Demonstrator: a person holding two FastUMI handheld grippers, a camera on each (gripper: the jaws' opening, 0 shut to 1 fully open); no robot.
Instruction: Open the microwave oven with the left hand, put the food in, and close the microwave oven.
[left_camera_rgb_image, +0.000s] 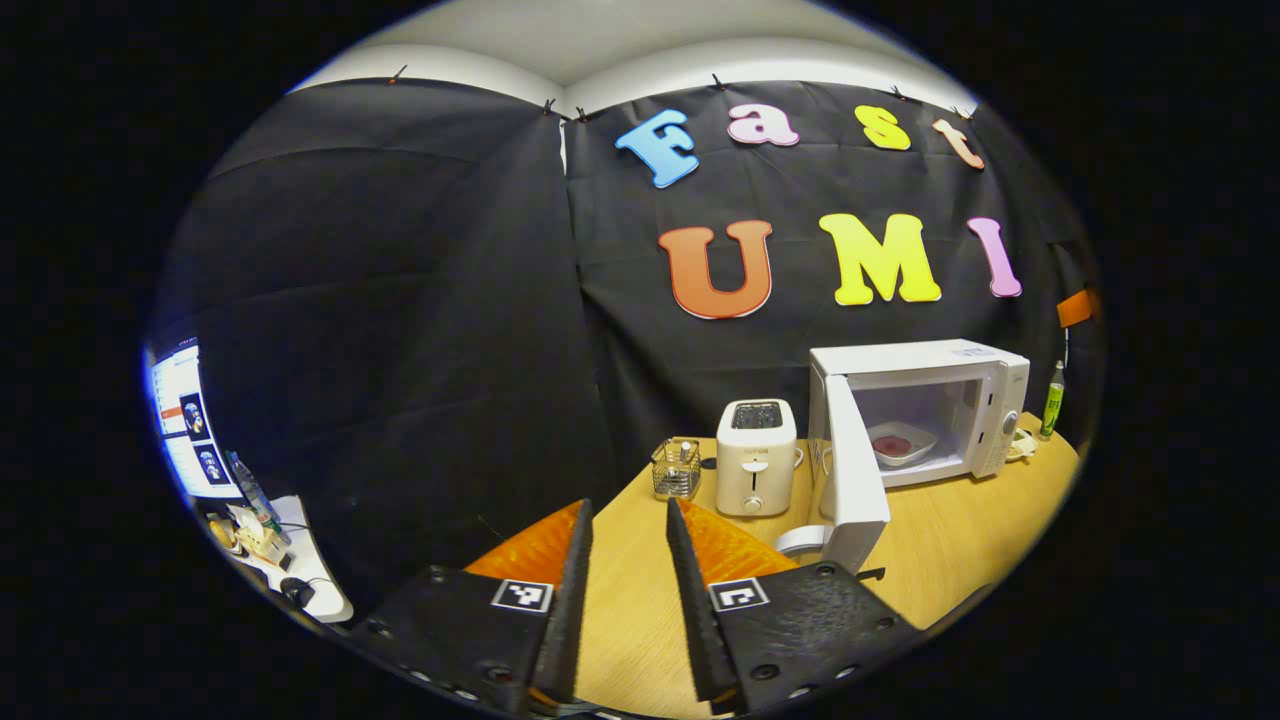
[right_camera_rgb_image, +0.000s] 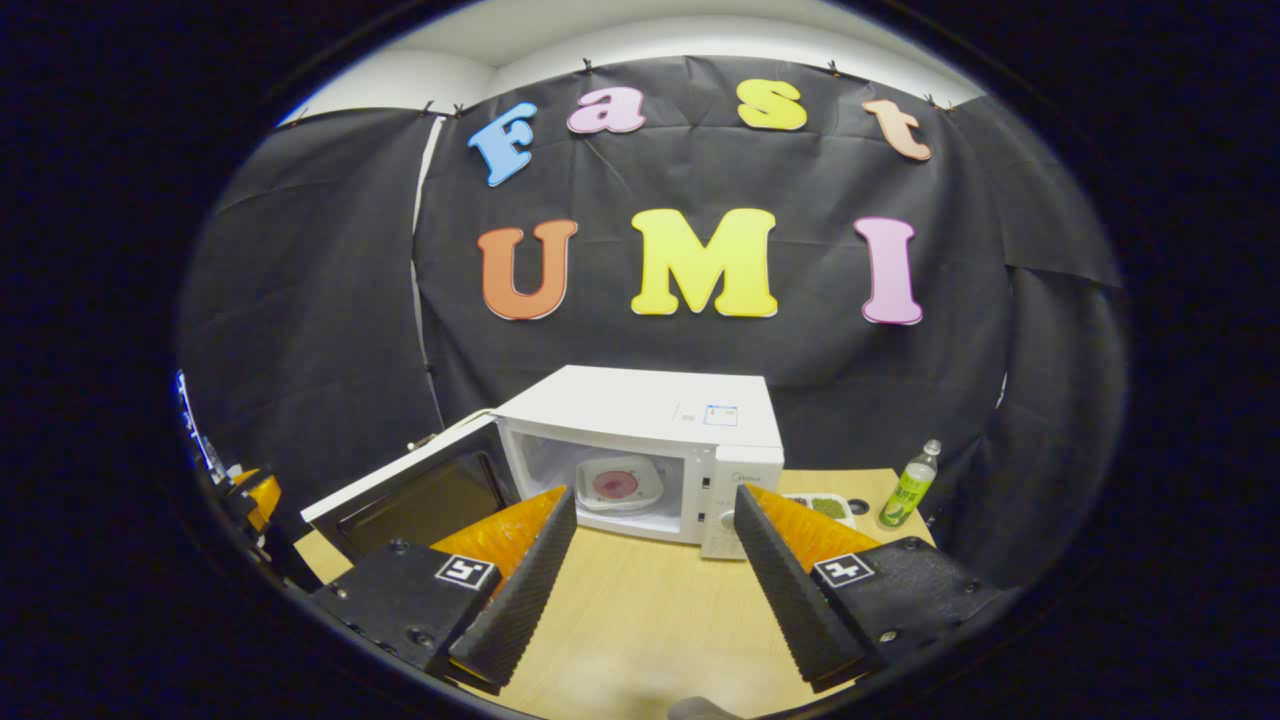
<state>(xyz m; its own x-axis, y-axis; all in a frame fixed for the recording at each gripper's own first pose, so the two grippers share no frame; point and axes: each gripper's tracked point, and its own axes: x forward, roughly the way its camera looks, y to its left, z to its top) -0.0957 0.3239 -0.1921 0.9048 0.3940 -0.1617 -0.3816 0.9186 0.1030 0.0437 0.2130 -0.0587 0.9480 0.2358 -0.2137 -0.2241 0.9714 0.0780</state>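
Note:
A white microwave oven (left_camera_rgb_image: 925, 405) (right_camera_rgb_image: 650, 440) stands on the wooden table with its door (left_camera_rgb_image: 855, 470) (right_camera_rgb_image: 410, 490) swung wide open to the left. Inside sits a white plate with red food (left_camera_rgb_image: 898, 445) (right_camera_rgb_image: 618, 485). In the left gripper view, my left gripper (left_camera_rgb_image: 630, 525) is open and holds nothing, well short of the door and left of it. In the right gripper view, my right gripper (right_camera_rgb_image: 655, 515) is open and empty, pulled back in front of the oven's mouth. The other gripper (right_camera_rgb_image: 255, 500) peeks in at that view's left edge.
A white toaster (left_camera_rgb_image: 757, 457) and a small wire basket (left_camera_rgb_image: 677, 468) stand left of the oven. A green bottle (right_camera_rgb_image: 908, 488) (left_camera_rgb_image: 1052, 400) and a tray of green food (right_camera_rgb_image: 825, 506) sit to its right. A side desk with a screen (left_camera_rgb_image: 185, 425) lies far left.

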